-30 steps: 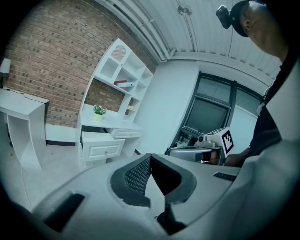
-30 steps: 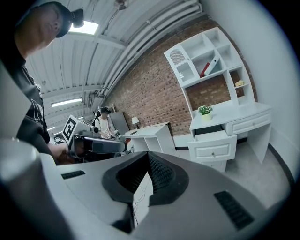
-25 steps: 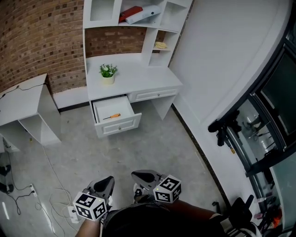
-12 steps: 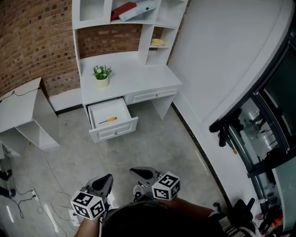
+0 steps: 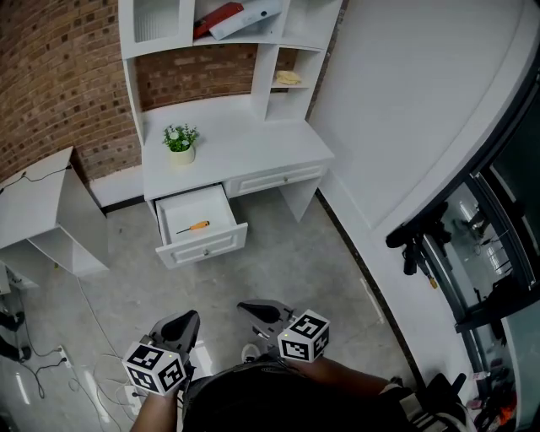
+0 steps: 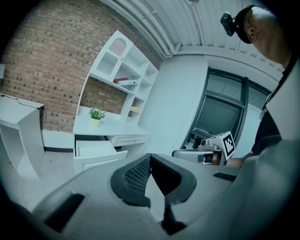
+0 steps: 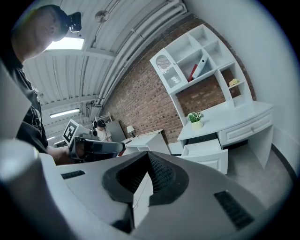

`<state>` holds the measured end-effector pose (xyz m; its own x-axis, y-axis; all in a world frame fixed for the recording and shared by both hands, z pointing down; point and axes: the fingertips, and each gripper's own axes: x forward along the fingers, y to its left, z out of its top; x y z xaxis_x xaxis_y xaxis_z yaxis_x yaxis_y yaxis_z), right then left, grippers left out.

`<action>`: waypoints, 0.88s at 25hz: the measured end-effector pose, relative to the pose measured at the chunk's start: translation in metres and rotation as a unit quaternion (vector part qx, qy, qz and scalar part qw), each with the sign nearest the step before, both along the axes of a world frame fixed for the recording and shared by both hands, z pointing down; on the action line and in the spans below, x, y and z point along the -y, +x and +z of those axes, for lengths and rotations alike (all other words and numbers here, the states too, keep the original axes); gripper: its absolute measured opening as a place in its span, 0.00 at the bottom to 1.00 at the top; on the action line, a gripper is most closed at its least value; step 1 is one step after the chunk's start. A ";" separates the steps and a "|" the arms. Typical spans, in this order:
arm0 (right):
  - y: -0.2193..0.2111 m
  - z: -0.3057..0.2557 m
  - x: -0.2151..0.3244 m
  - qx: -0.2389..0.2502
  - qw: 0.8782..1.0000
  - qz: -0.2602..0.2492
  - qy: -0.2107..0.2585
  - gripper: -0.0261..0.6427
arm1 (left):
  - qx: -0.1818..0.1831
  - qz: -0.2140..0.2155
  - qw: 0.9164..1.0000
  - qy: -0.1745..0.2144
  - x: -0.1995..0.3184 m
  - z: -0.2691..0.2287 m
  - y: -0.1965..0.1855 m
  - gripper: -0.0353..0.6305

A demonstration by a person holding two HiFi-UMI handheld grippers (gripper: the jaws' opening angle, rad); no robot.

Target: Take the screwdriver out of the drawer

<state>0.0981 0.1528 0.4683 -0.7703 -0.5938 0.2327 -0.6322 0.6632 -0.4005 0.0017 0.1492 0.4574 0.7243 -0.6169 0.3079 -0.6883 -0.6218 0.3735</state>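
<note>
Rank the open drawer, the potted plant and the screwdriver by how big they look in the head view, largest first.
open drawer
potted plant
screwdriver, similar in length to the plant but far thinner

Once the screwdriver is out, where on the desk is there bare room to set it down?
The desktop is bare right of the potted plant, across to its right edge. The open drawer is free either side of the screwdriver. The top shelf holds binders.

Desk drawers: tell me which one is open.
The left drawer, below the potted plant: it is pulled out, with the screwdriver lying inside. The right drawer sits pushed in and shut.
</note>
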 end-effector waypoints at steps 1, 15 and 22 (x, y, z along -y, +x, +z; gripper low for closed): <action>0.005 0.000 0.004 0.001 1.000 0.000 0.001 0.05 | 0.001 -0.001 1.000 0.002 0.004 -0.001 0.004 0.08; 0.063 -0.002 0.043 0.013 1.000 -0.001 0.000 0.05 | 0.014 0.005 1.000 -0.004 0.037 -0.003 0.068 0.08; 0.069 0.011 0.050 0.012 1.000 -0.004 -0.015 0.05 | 0.014 -0.001 1.000 -0.020 0.045 0.009 0.071 0.08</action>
